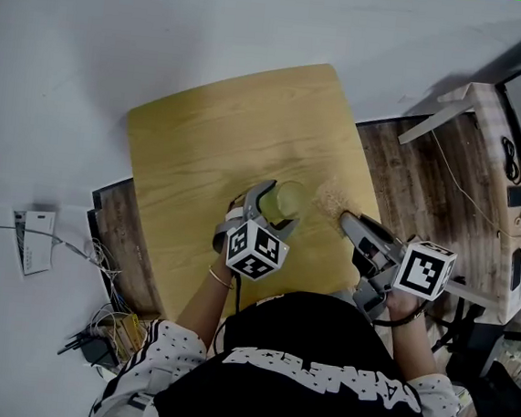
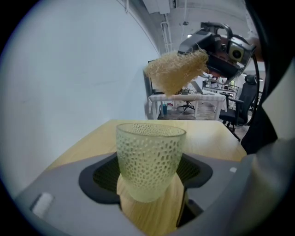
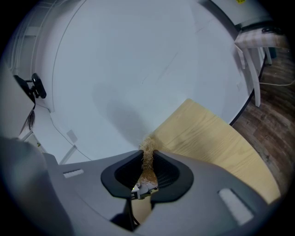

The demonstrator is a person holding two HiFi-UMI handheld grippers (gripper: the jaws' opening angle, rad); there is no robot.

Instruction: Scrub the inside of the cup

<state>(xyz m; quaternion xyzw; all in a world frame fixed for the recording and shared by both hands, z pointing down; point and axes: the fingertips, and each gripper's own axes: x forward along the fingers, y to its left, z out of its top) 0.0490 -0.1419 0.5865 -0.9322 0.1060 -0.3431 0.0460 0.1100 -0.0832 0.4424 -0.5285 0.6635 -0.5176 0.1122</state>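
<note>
Left gripper view puts the cup (image 2: 150, 159) at its centre: a pale yellow-green, translucent tumbler with a honeycomb of small dimples over its wall, narrowing toward a rounded base, upright with its mouth open. The left claw (image 2: 150, 177) is clenched on its lower half, one dark ribbed pad on each side. Above and beyond the cup, clear of its rim, hangs a tan, fibrous scrubber (image 2: 177, 71), its broad face toward this camera. Right gripper view gives only the scrubber's thin edge, a tuft of fibres pinched tight between the pads of the right claw (image 3: 147, 173). Head view alone shows the layout: the cup held over the near right part of the wooden worktop (image 1: 222, 135), with the scrubber just beside it on the right.
</note>
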